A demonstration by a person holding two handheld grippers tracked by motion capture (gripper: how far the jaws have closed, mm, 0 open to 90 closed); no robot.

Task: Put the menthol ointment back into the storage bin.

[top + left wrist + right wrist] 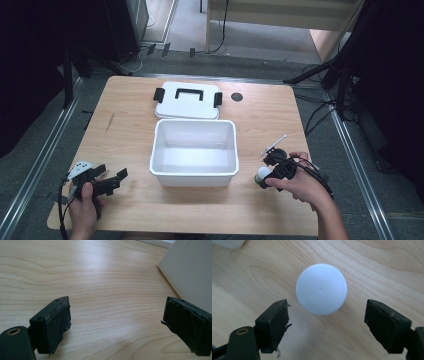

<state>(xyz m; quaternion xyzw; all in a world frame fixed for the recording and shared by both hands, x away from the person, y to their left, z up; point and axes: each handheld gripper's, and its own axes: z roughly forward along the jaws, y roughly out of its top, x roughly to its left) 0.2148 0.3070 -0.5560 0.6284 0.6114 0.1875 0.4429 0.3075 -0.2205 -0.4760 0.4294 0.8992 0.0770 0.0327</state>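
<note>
A white round object [321, 288], ball-shaped from this side, lies on the wooden table just ahead of my right gripper [327, 306]. The black jaws stand open on either side of it, and neither pad touches it. From above, the white round object [261, 175] sits at the tip of the right gripper [267, 172], right of the open white bin [194, 167]. At the table's front left, my left gripper [112, 172] rests in a hand and points towards the bin. In its own view the left gripper [117, 302] is open over bare wood.
The bin's white lid [187, 102], with a black handle and clips, lies flat behind the bin. Beside the lid is a dark round hole [236, 96] in the tabletop. A bin wall [190, 270] rises to the right of the left jaws. The table's front edge runs close to both hands.
</note>
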